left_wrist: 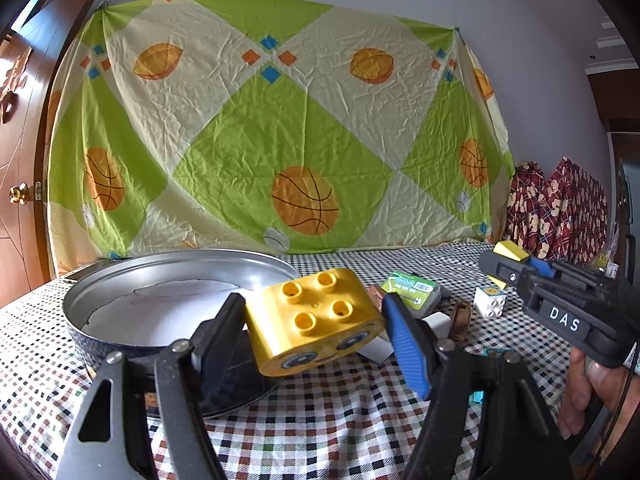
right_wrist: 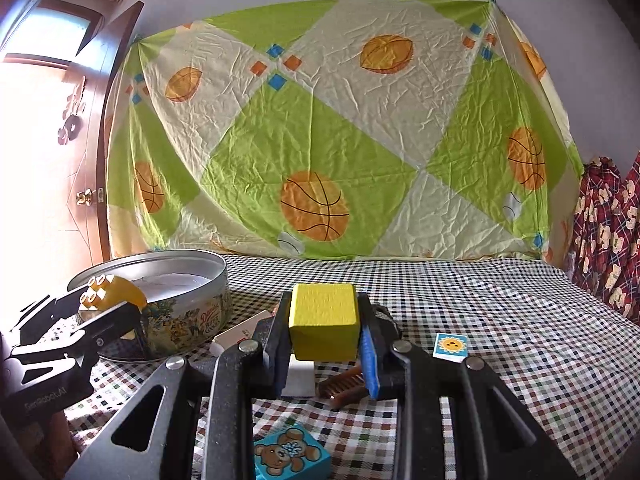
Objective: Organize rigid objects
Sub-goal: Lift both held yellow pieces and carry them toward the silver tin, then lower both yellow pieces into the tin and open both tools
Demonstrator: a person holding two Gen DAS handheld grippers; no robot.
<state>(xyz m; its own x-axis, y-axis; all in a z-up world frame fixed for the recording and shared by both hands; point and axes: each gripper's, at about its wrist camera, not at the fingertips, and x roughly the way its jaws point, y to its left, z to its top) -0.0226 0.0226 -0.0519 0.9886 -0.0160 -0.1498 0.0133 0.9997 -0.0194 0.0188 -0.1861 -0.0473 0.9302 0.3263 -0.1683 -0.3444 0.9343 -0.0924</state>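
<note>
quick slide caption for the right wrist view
Right gripper holds a yellow cube above the checked tablecloth, cookie tin at left.

A: What do the two handheld tools look like?

B: The left gripper (left_wrist: 314,332) is matte black, with silver round pivot screws on its linkage arms and one ribbed blue finger pad (left_wrist: 408,344).

A: And the other?

B: The right gripper (right_wrist: 324,330) matches it; its body bears a white "DAS" label. A hand (left_wrist: 588,392) shows beneath it.

Both wrist views low over the table, facing the hung sheet (left_wrist: 280,128), sharing the tin (right_wrist: 192,280)
</note>
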